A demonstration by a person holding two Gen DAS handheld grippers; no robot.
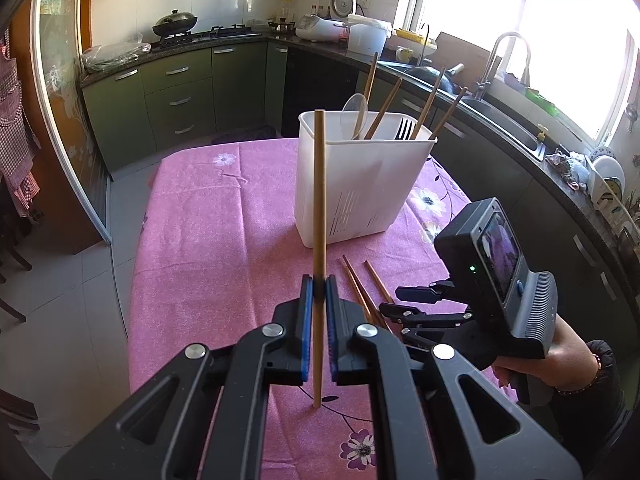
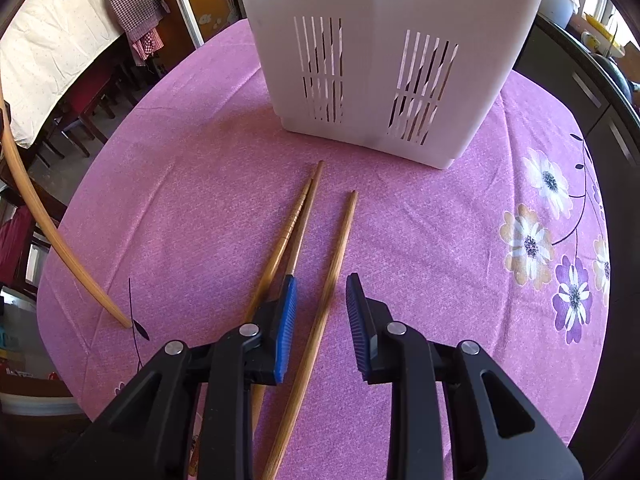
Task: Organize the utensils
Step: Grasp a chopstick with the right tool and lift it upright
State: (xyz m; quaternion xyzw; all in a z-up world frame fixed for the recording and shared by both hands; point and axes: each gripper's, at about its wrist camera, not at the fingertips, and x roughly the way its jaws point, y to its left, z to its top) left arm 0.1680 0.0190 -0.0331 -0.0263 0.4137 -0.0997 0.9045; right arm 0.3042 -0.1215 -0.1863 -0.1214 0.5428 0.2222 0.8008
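My left gripper (image 1: 319, 286) is shut on a wooden chopstick (image 1: 319, 200) and holds it upright, its lower tip at the pink tablecloth; the same chopstick shows in the right wrist view (image 2: 44, 216). A white slotted utensil holder (image 1: 360, 184) stands beyond it with several chopsticks, a clear spoon (image 1: 354, 116) and a black fork (image 1: 405, 130) inside. My right gripper (image 2: 321, 288) is open, low over three chopsticks (image 2: 332, 280) lying on the cloth, its jaws on either side of the rightmost one. The holder (image 2: 380, 60) stands just beyond them.
The table wears a pink floral cloth (image 1: 208, 240). Kitchen counters, a sink (image 1: 500, 120) and a stove run behind and to the right. Chairs and a covered table (image 2: 52, 60) stand to the left. The right gripper's body (image 1: 492, 280) sits right of my left gripper.
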